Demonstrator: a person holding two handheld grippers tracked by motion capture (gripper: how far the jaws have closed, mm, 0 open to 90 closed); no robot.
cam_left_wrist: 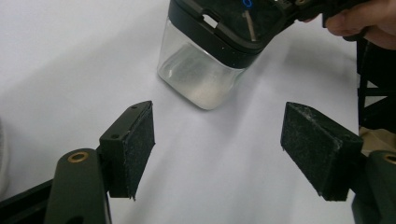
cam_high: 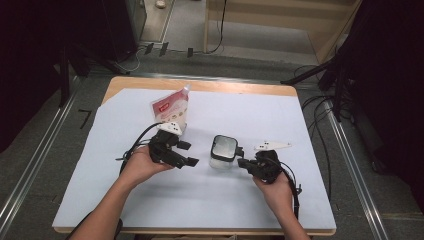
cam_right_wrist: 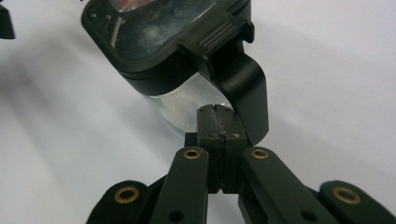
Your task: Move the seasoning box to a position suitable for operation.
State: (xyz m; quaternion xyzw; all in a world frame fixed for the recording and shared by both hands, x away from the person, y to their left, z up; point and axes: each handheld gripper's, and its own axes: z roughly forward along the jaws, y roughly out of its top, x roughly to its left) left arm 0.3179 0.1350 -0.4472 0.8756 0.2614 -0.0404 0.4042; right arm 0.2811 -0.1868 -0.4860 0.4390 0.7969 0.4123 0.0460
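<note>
Forearms, high view: two bare forearms enter from the bottom edge; the left hand (cam_high: pixel 142 165) and right hand (cam_high: pixel 274 189) each carry a black claw.
Left claw, high view: left claw (cam_high: pixel 186 154) stands just left of the jar, apart from it, jaws pointing right.
Right claw, high view: right claw (cam_high: pixel 240 157) sits against the jar's right side, at lid level.
Jar, high view: clear square glass jar with a black clip-on lid (cam_high: pixel 222 150) stands upright near the middle of the white-covered counter (cam_high: pixel 260 120).
Pouch, high view: red and white plastic pouch (cam_high: pixel 171 110) stands behind the left hand, well apart from the jar.
Left claw, left gripper view: left claw (cam_left_wrist: pixel 217 144) is wide apart, nothing between the felt pads (cam_left_wrist: pixel 140 149); bare counter (cam_left_wrist: pixel 70 56) shows in the gap.
Jar, left gripper view: jar (cam_left_wrist: pixel 198 77) lies ahead of the pads, untouched by them; the other hand's fingers (cam_left_wrist: pixel 364 21) are at its lid.
Right claw, right gripper view: right claw (cam_right_wrist: pixel 219 112) is pressed fully together, tips directly below the black lid latch flap (cam_right_wrist: pixel 245 88); whether the tips pinch the flap I cannot tell.
Jar, right gripper view: jar (cam_right_wrist: pixel 187 100) looks tilted, lid (cam_right_wrist: pixel 159 32) uppermost.
</note>
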